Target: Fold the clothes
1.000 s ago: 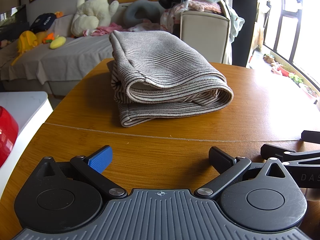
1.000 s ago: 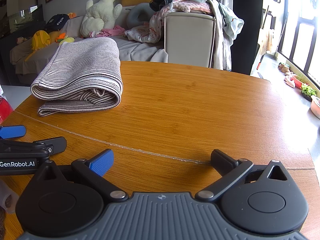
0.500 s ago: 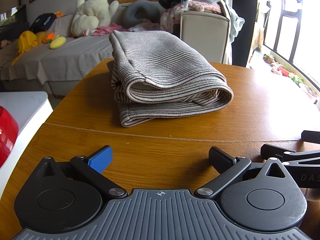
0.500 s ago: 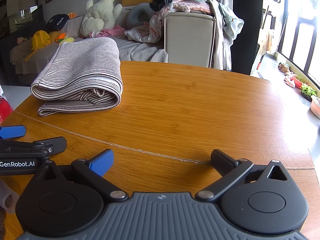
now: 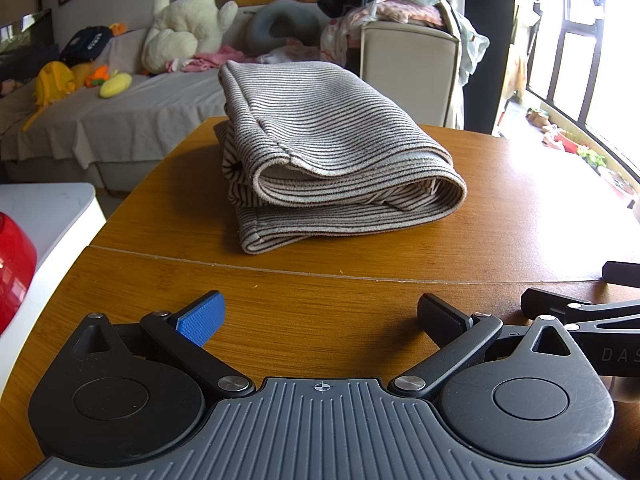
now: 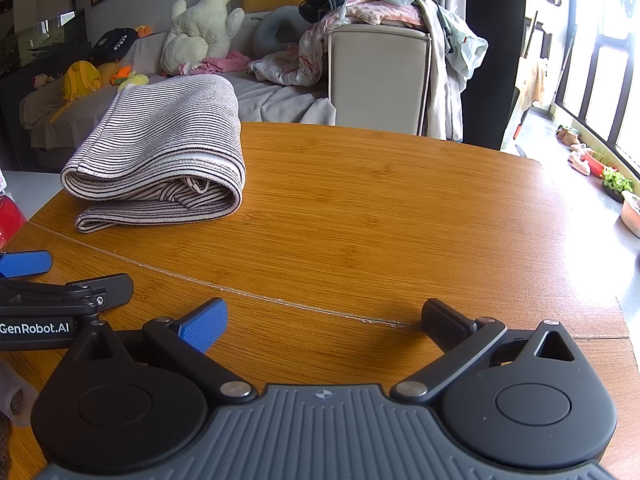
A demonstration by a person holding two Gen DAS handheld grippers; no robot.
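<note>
Red and glossy, a rounded object (image 5: 14, 268) sits on a white surface (image 5: 48, 216) just off the counter's left edge. Warm bamboo-grained wood forms the rounded counter (image 6: 380, 216), crossed by a thin seam running from left to right. On its far left part lies the folded striped garment (image 5: 320, 160), a soft ribbed knit in grey-white with fine dark lines, doubled into a thick bundle whose rolled open edge faces the near side; it rests beyond the seam, well apart from both tools.

Near the counter's front edge, the left hand-held gripper (image 5: 320, 320) sits low and level, its blue textured pad and black ribbed pad spread wide, holding nothing. Just beside it, the right hand-held gripper (image 6: 324, 326) takes the same low, forward-pointing pose over bare wood, its fingers likewise splayed wide and empty.

Behind the counter stands a beige chair (image 6: 380, 76) heaped with clothes (image 6: 380, 4).
</note>
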